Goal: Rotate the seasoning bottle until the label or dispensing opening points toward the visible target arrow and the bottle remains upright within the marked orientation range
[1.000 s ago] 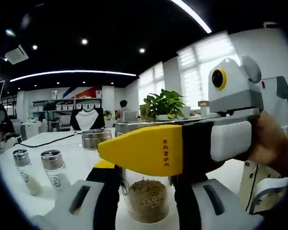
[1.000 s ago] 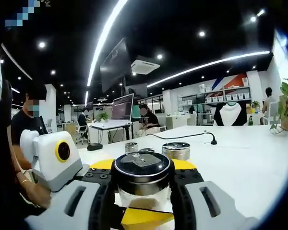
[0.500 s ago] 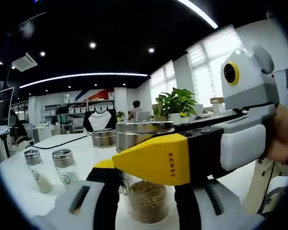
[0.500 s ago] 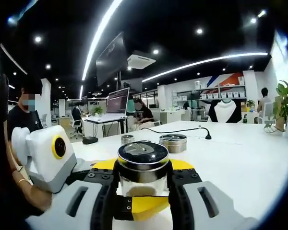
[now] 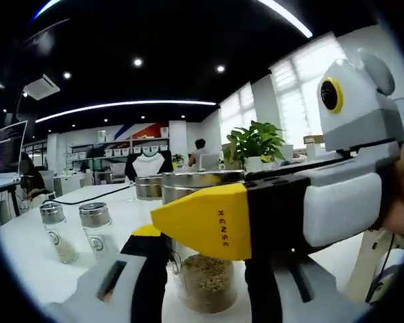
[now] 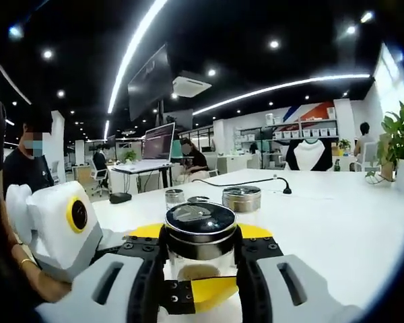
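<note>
In the left gripper view, the left tongs (image 5: 205, 286) close around the seasoning bottle (image 5: 205, 279), which stands upright on the white surface (image 5: 27, 269). The right tongs (image 5: 209, 222) cross in front and grip it higher up. Two small shakers (image 5: 77, 232) stand to the left.

In the right gripper view, the right tongs (image 6: 200, 266) clamp the bottle under its metal lid (image 6: 200, 225). A steel tin (image 6: 241, 199) sits beyond.

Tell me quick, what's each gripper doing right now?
Left gripper: shut on the seasoning bottle, around its glass body.
Right gripper: shut on the same seasoning bottle, around its neck just under the lid.
</note>
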A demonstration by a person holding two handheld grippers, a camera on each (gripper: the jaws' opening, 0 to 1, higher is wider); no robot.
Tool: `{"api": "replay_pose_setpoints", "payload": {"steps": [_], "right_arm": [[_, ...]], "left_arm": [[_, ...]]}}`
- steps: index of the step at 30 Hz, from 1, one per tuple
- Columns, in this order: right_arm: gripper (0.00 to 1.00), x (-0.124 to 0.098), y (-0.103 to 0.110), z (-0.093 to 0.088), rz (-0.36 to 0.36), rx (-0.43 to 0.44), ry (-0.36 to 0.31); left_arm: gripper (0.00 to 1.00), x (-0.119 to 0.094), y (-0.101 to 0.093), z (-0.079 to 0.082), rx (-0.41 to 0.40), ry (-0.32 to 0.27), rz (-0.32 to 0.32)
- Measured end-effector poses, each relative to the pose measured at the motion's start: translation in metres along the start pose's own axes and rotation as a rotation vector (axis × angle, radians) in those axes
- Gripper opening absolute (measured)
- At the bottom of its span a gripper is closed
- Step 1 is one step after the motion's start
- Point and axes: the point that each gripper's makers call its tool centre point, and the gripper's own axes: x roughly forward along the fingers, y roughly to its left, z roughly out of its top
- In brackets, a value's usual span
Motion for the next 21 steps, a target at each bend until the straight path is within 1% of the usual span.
{"api": "replay_pose_setpoints", "payload": {"steps": [7, 12, 14, 15, 16, 18, 19, 20, 21], "right_arm": [[0.37, 0.000, -0.001, 0.001, 0.022, -0.020, -0.018], [0.37, -0.002, -0.002, 0.004, 0.040, -0.033, -0.033], [0.37, -0.003, -0.003, 0.004, 0.042, -0.042, -0.036], [0.37, -0.004, -0.002, 0.006, 0.043, -0.041, -0.042], [0.37, -0.005, -0.002, 0.006, 0.044, -0.041, -0.046], [0.37, -0.006, -0.002, 0.008, 0.052, -0.049, -0.049], [0.37, -0.007, -0.003, 0.008, 0.052, -0.050, -0.051], [0.37, -0.007, -0.003, 0.008, 0.064, -0.054, -0.049], [0.37, -0.008, -0.004, 0.008, 0.064, -0.046, -0.049]], "left_arm": [[0.45, 0.001, 0.000, -0.001, -0.002, 0.003, -0.009], [0.45, 0.001, -0.003, 0.003, 0.001, 0.002, -0.052], [0.45, 0.001, -0.005, 0.004, 0.005, 0.012, -0.077], [0.45, 0.000, -0.007, 0.007, 0.046, 0.006, -0.092], [0.45, -0.001, -0.008, 0.009, 0.070, 0.004, -0.109], [0.45, -0.001, -0.009, 0.011, 0.064, 0.000, -0.130], [0.45, -0.002, -0.013, 0.013, 0.060, -0.006, -0.185], [0.45, -0.002, -0.013, 0.014, 0.052, -0.005, -0.201], [0.46, -0.002, -0.017, 0.013, 0.098, 0.004, -0.245]]}}
